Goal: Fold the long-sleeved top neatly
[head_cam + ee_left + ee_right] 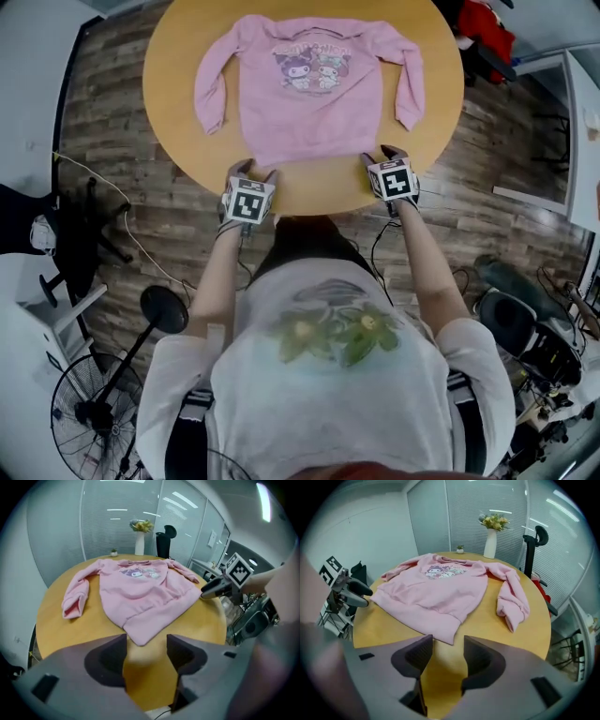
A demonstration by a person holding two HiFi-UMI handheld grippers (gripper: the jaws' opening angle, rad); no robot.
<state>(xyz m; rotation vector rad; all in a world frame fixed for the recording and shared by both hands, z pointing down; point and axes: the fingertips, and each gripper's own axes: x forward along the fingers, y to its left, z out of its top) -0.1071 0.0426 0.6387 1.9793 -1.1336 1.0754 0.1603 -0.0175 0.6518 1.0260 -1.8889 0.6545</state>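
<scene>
In the head view I see the pink top (314,94) lying flat on the round bench (187,56) with its sleeves out to both sides, and my left tool (255,171) and right tool (380,155) are at its near edge, one by each corner. In the left gripper view my left tool (146,651) is wide open and grips nothing, with the top's near left corner right at its tips. In the right gripper view my right tool (443,656) is open too and holds nothing, with the near right corner right at its tips.

Bright even ceiling light, strong fisheye warping, blurred dark vignetted edges
</scene>
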